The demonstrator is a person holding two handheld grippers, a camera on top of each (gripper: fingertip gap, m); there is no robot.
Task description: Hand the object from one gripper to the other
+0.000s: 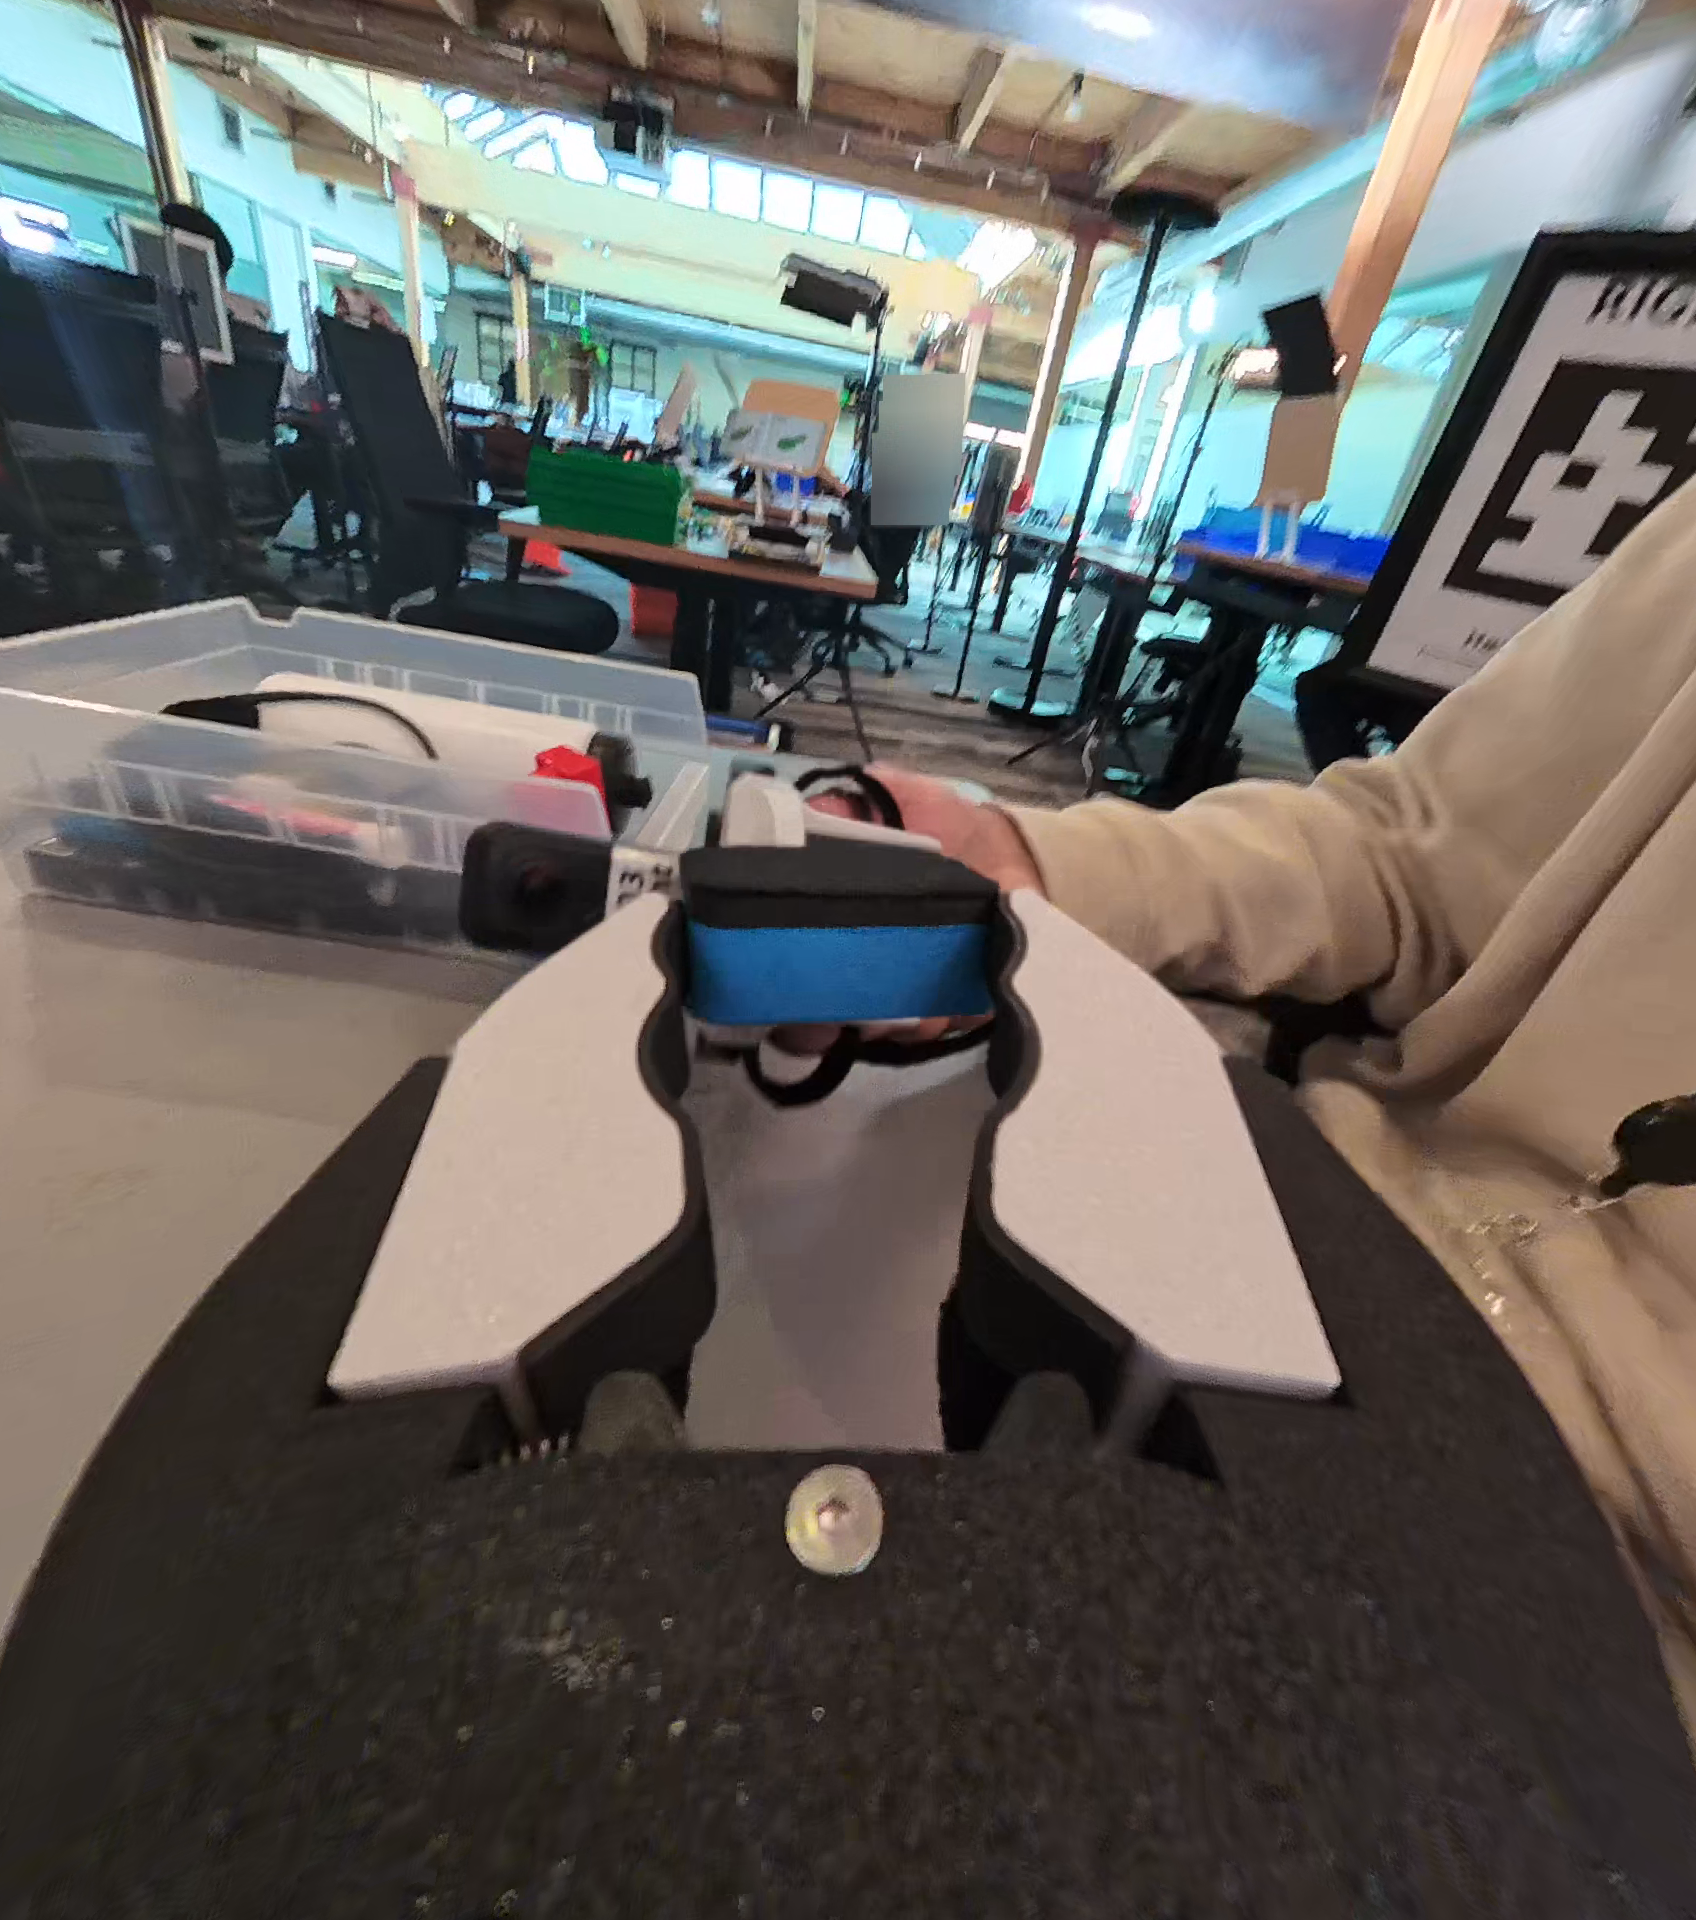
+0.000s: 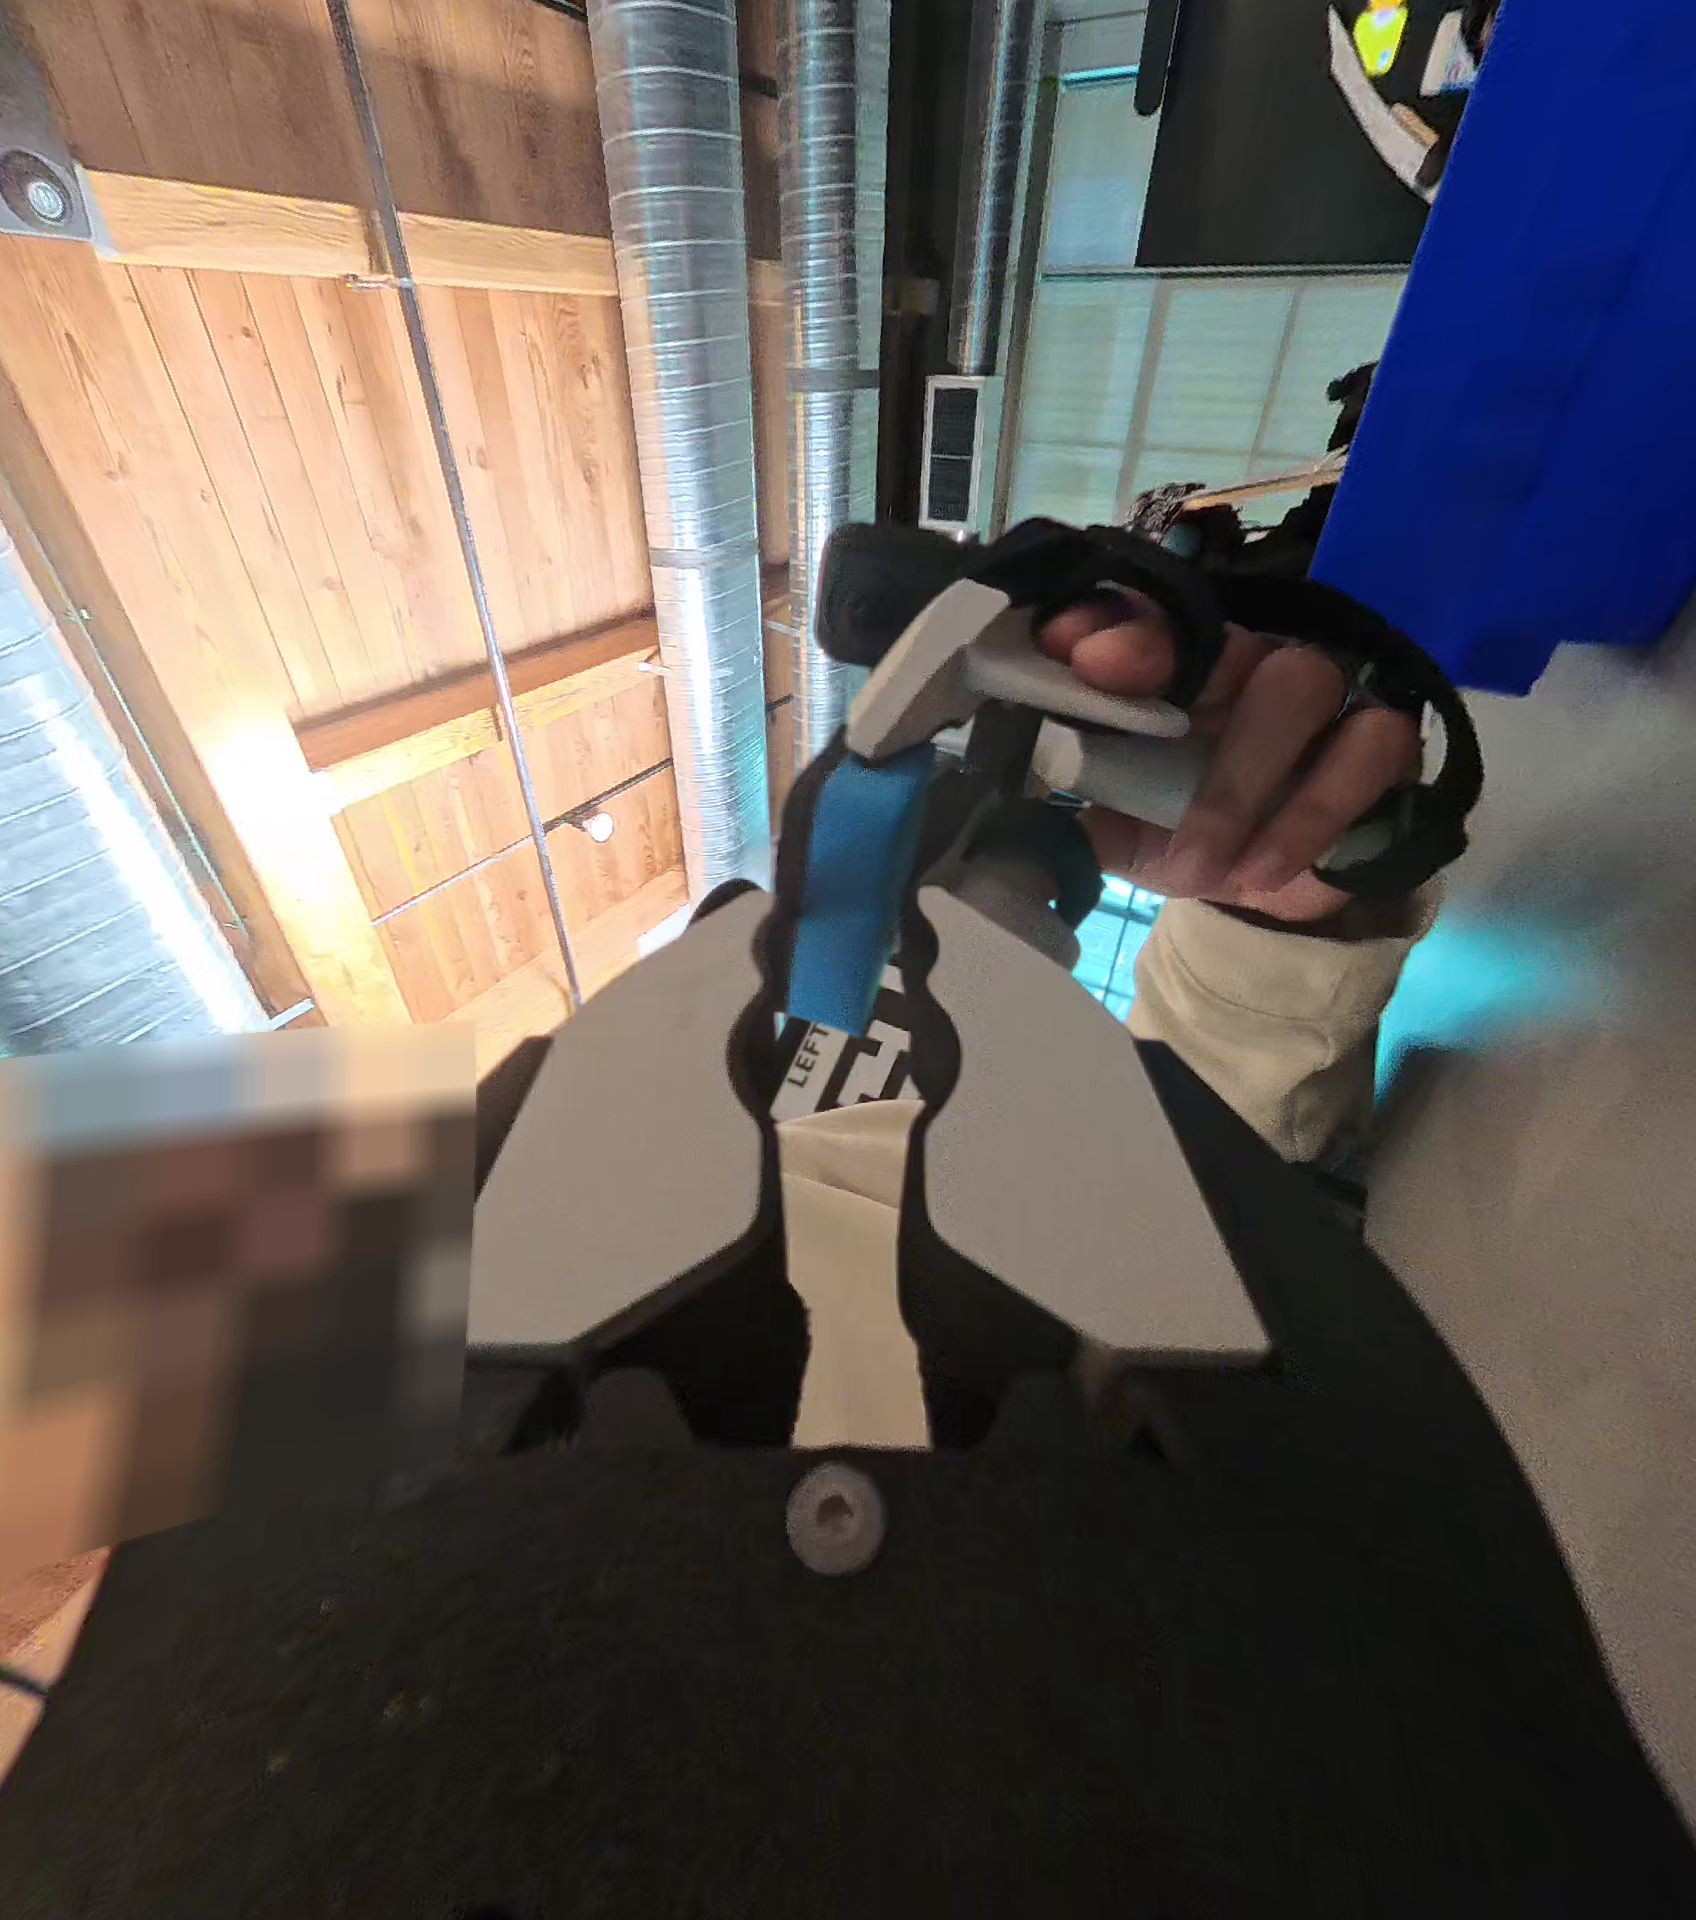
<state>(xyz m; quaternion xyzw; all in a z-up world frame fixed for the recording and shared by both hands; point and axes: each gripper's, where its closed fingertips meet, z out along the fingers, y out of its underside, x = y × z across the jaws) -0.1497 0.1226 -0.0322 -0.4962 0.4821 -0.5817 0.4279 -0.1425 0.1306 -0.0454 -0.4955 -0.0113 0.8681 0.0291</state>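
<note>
A blue block with a black felt face is held above the table. My left gripper is shut on it, one pad on each short end. In the right wrist view the same block stands on end between the tips of my right gripper, which is shut on its thin sides. The left gripper's white finger sits at the block's far end, with a hand on its handle. The right gripper's camera and a hand show just behind the block.
A clear plastic bin of tools stands on the white table at the left. A beige sleeve fills the right side. The right wrist view looks up at wooden ceiling boards, metal ducts and a blue cloth. Only a small space, under 4 cm, lies between the two pairs of fingers.
</note>
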